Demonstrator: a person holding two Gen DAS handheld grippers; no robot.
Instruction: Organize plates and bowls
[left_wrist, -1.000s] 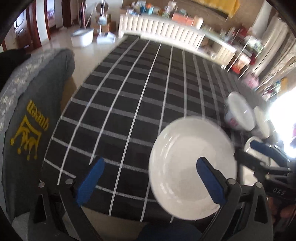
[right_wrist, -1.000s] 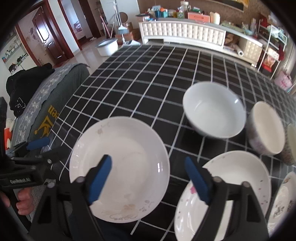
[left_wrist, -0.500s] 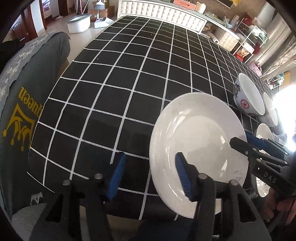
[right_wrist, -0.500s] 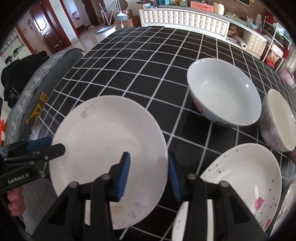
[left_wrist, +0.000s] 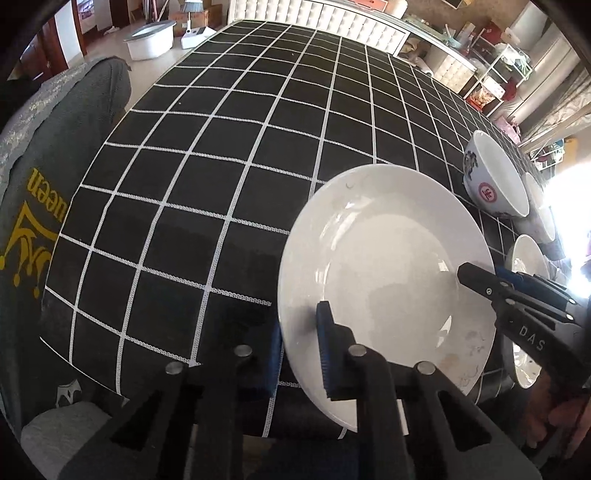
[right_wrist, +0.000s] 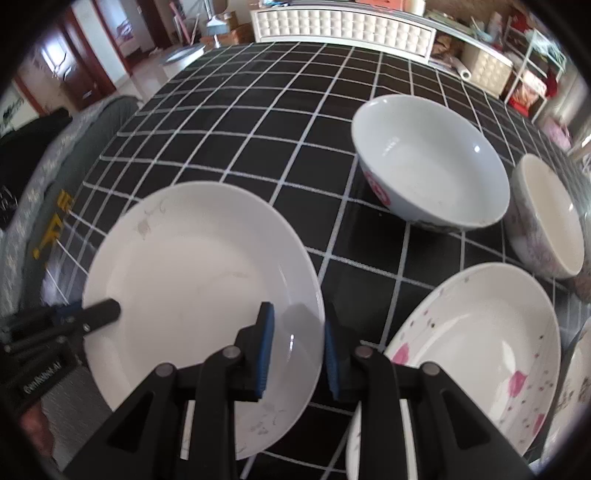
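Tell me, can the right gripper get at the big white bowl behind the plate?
Probably not right now. The right gripper has its jaws around the white plate's rim, and the left gripper holds the other side. The bowl itself sits uncovered beyond.

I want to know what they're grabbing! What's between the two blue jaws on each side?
The plain white plate's rim, in both wrist views; each pair straddles an opposite edge.

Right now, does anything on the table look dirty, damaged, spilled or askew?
Only the plain white plate: faint brownish and grey marks near its rim, smudges or worn print, I cannot tell. The large bowl beyond it stands upright; nothing looks spilled or chipped.
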